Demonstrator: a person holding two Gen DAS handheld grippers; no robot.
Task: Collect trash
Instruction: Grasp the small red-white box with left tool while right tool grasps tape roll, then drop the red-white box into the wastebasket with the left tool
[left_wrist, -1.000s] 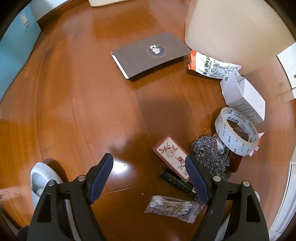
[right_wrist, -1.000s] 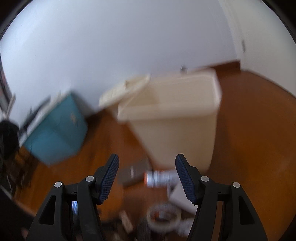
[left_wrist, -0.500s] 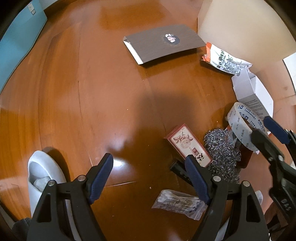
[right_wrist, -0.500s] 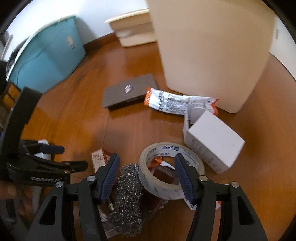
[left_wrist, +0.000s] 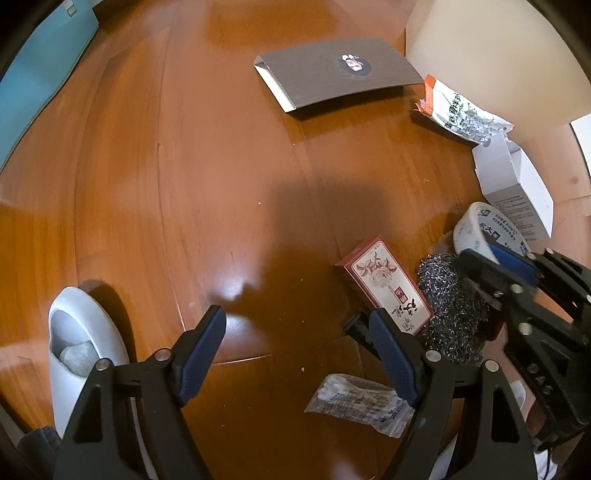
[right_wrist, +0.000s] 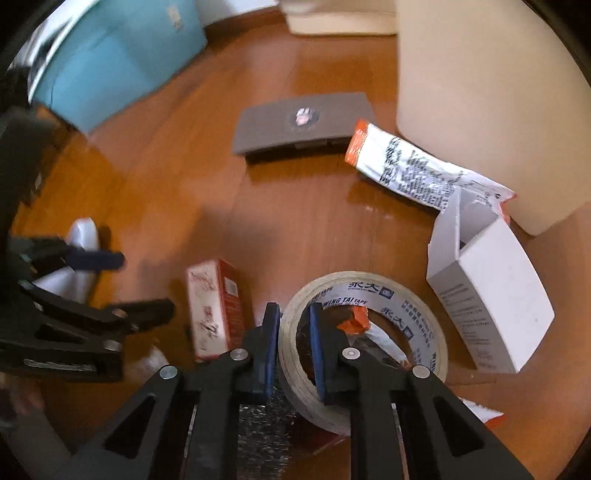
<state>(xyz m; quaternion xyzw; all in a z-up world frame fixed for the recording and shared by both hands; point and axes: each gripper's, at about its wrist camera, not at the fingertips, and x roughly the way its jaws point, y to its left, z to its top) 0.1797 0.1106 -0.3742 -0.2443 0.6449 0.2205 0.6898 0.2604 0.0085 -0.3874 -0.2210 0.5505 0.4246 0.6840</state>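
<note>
Right gripper (right_wrist: 293, 349) has its two blue pads pinched on the wall of the tape roll (right_wrist: 373, 295), one pad outside the ring and one inside, so the jaws are nearly closed around that thin band. Left gripper (left_wrist: 297, 347) hangs above the wooden floor (left_wrist: 166, 184) with its jaws spread wide and nothing between them. Just left of the tape roll, a red patterned carton (right_wrist: 212, 306) lies on the floor, and a steel-wool scourer (left_wrist: 448, 306) sits against the near side of the roll, under the right gripper. A small clear packet (left_wrist: 360, 402) lies near the left gripper's right finger. To the right of the roll stands an opened white box (right_wrist: 491, 291), and beyond it a crumpled white-and-orange wrapper (right_wrist: 413, 170) rests against the foot of the cream bin (right_wrist: 480, 92). A flat grey-brown box (right_wrist: 303, 122) lies farther off, left of the wrapper. A blue container (right_wrist: 122, 55) stands at the far left, and a white slipper (left_wrist: 79, 343) is at the near left.
</note>
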